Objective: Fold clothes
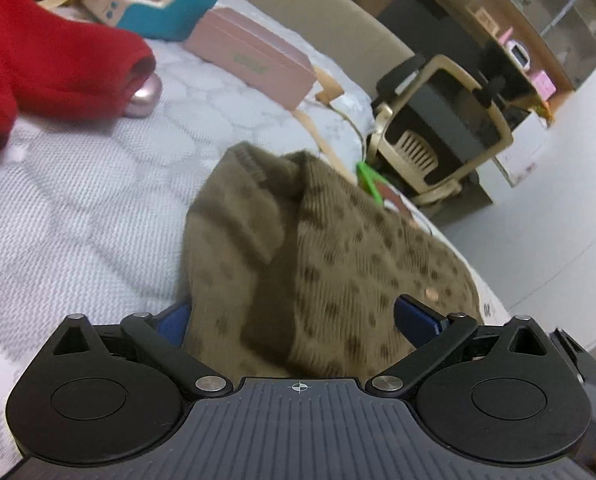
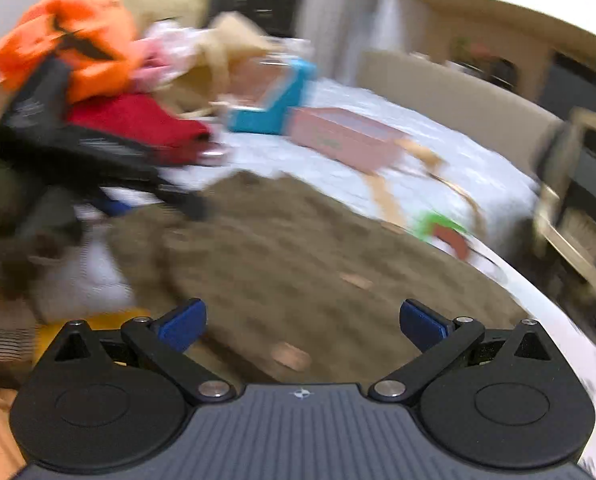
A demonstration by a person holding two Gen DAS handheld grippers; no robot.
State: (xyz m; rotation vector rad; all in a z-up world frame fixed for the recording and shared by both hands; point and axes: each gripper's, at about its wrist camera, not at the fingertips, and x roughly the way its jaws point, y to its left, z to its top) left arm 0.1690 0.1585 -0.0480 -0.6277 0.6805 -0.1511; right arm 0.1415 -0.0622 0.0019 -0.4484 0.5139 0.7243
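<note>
A brown spotted knit garment [image 1: 338,264] is lying bunched on a white quilted bed [image 1: 77,200], near its right edge. The left gripper [image 1: 298,316], jaws spread, is straddling a raised fold. The right gripper [image 2: 302,322] is hovering, jaws spread. Farther off, a red garment [image 1: 49,56] and pink box [image 1: 253,60] are resting.

A home bedroom: quilted white mattress [image 1: 77,200], heaped clothes [image 2: 85,92], toy boxes [image 1: 253,56]; shelving [image 1: 558,20] behind

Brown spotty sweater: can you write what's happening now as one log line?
step: folding | left gripper: open, brown spotted sweater bunched between fingers | right gripper: open, above sweater | surface: white bed cover
</note>
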